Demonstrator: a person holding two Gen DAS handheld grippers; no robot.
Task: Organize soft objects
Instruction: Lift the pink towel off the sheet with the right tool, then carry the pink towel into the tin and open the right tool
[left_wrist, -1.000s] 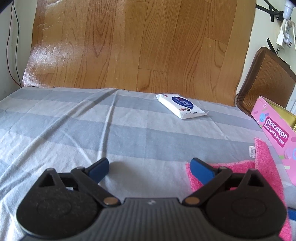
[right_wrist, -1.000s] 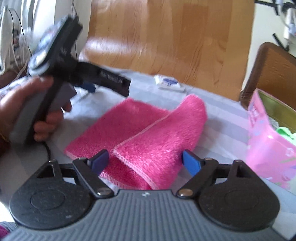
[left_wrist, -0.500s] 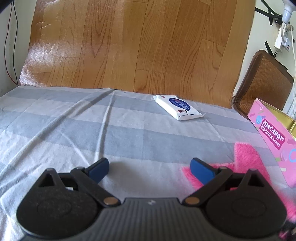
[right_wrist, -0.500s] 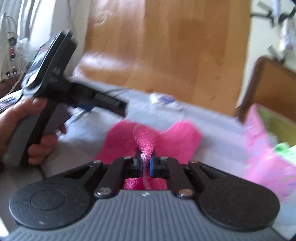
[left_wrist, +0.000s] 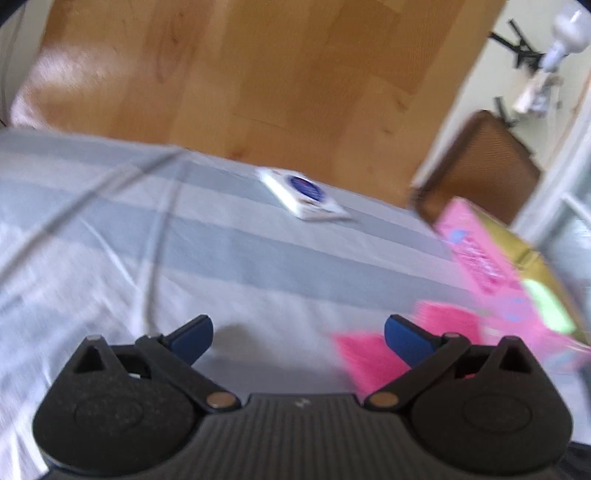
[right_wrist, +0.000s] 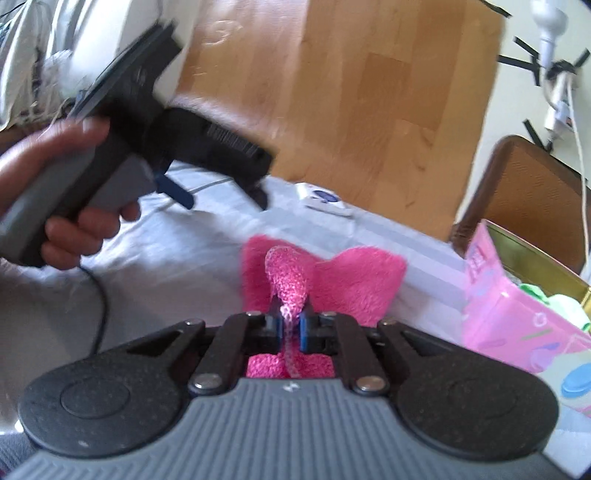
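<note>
Left gripper (left_wrist: 297, 332) jaws had just been opening, stood wide, nothing between them, over the striped sheet (left_wrist: 110, 229). Pink cloth (left_wrist: 369, 354) lay behind the right finger (left_wrist: 406, 341), blurred. Pink box (left_wrist: 491, 266) just beyond it at right, something green (left_wrist: 546, 306) inside. White packet (left_wrist: 306, 197) near the far edge. Brown chair (left_wrist: 480, 166) behind box.

towel (right_wrist: 354, 280): on the bed (right_wrist: 177, 266), just left of the box (right_wrist: 517, 317)
packet (right_wrist: 325, 201): behind the towel, near the bed's far edge
chair (right_wrist: 524, 192): behind the box
floor (right_wrist: 369, 96): beyond the bed
</note>
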